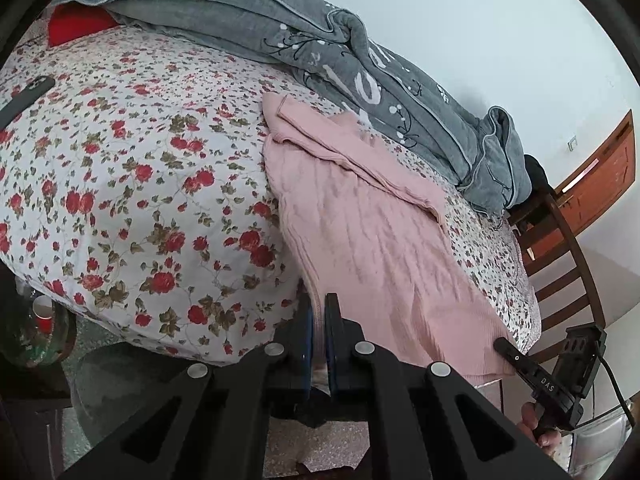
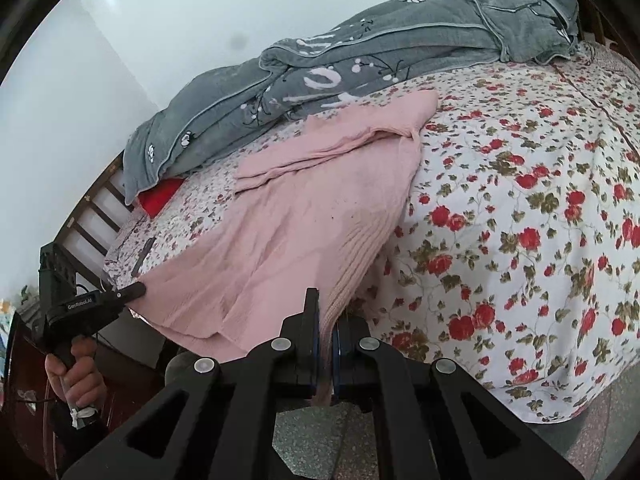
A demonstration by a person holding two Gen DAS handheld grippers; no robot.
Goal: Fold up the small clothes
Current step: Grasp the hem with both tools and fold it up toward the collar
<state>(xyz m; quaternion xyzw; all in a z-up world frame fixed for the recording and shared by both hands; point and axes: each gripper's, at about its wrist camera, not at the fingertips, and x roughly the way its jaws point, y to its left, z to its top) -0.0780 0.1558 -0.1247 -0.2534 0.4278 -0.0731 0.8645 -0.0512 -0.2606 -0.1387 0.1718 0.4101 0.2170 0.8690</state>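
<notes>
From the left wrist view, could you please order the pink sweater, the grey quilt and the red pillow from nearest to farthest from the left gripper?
1. Pink sweater: its hem is clamped in the left gripper.
2. Grey quilt: beyond the sweater, along the wall.
3. Red pillow: far upper left corner, under the quilt.

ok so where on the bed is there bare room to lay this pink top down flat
Bare floral sheet lies on the right hand-held gripper side of the pink sweater, out to the bed's edge. Crowded: the grey quilt along the wall, and a phone and red pillow beyond the left hand-held gripper.
</notes>
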